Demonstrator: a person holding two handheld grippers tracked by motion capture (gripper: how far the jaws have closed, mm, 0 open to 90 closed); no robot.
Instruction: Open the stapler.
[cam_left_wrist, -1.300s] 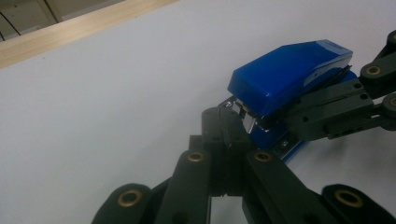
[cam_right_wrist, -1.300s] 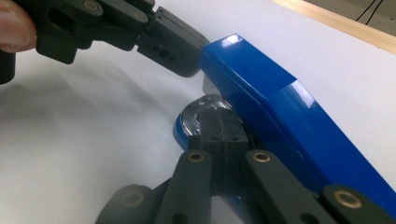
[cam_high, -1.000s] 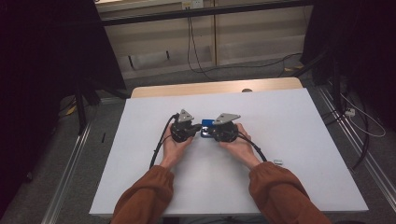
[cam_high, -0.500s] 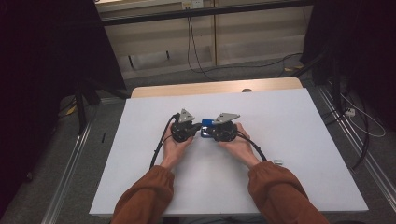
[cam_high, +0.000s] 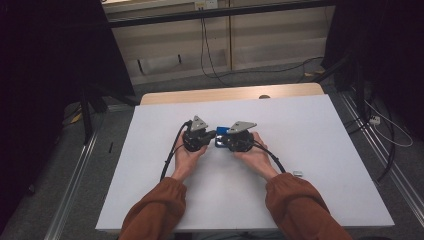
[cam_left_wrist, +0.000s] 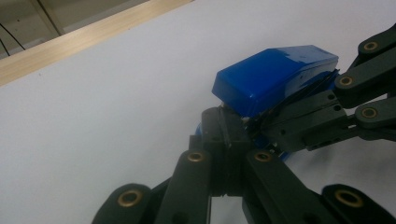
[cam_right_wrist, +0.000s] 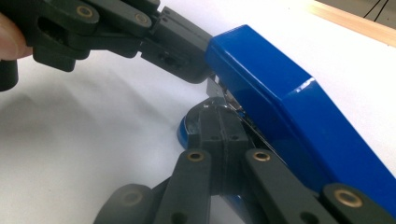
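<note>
Both grippers meet over the middle of the white surface (cam_high: 310, 150), nose to nose, and between them sits a blue stapler (cam_high: 222, 131). The left gripper (cam_high: 212, 134) has its jaws drawn together, tips pressed in at one end of the stapler, right where the blue top lifts off the base; from the left gripper view the stapler (cam_left_wrist: 275, 77) lies just ahead and to the right of the closed jaw tips, its top tilted upward. The right gripper (cam_high: 220, 140) comes in from the opposite side, jaws likewise together, tips touching the metal under the blue cover; in the right gripper view the stapler (cam_right_wrist: 280, 107) runs from just ahead of the tips back past their right side, while the left gripper (cam_right_wrist: 187, 56) pushes at its far end from upper left. Whether either pair truly pinches a part of the stapler I cannot tell. A small pale object (cam_high: 298, 173) lies on the surface, well behind and outward of the right gripper
</note>
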